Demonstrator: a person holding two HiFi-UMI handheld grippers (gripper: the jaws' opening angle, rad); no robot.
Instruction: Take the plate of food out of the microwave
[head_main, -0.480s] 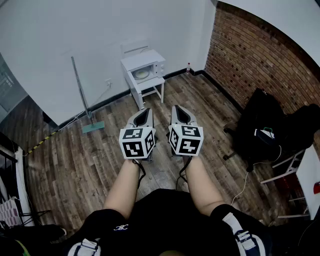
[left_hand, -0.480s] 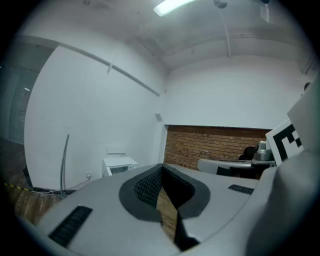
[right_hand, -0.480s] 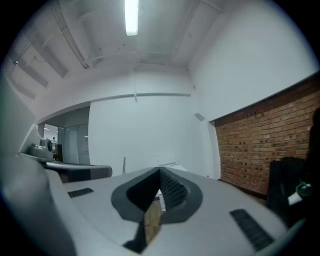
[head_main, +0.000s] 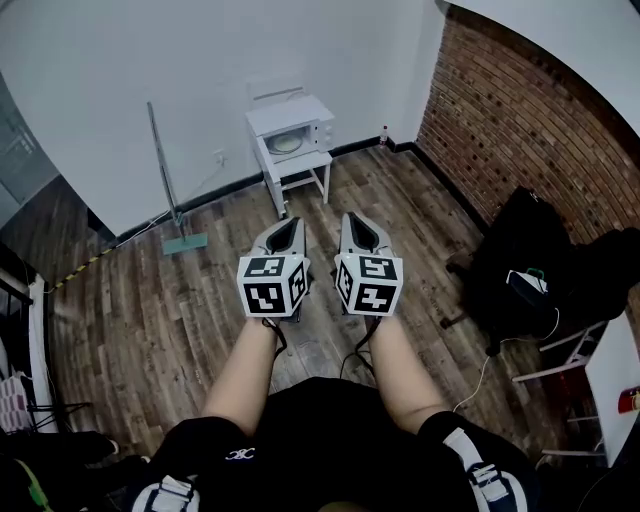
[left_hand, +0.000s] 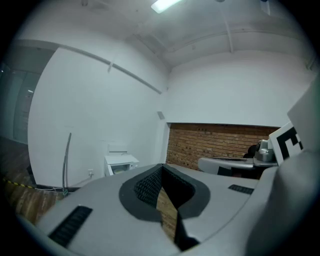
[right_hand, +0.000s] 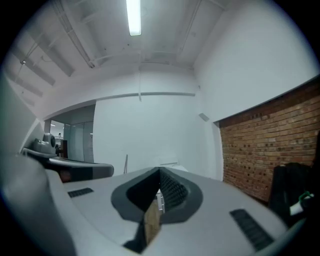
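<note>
A white microwave (head_main: 290, 128) stands on a small white table (head_main: 303, 172) against the far wall, a few steps ahead of me. Through its front I make out a pale plate (head_main: 284, 144); no food on it can be told from here. My left gripper (head_main: 291, 222) and right gripper (head_main: 351, 217) are held side by side at waist height over the wooden floor, both pointing toward the microwave. Both are shut with nothing between the jaws. In the left gripper view the microwave (left_hand: 120, 164) shows small above the shut left gripper (left_hand: 161, 169). In the right gripper view the shut right gripper (right_hand: 160, 173) hides most of it.
A long-handled mop (head_main: 166, 175) leans on the white wall left of the table. A brick wall (head_main: 520, 110) runs along the right. Black bags and a chair (head_main: 530, 260) sit by it, with cables on the floor. Yellow-black tape (head_main: 75, 272) lies at the left.
The head view has shifted a little, so the microwave and mop sit slightly farther right in the picture. Both grippers stay shut and side by side.
</note>
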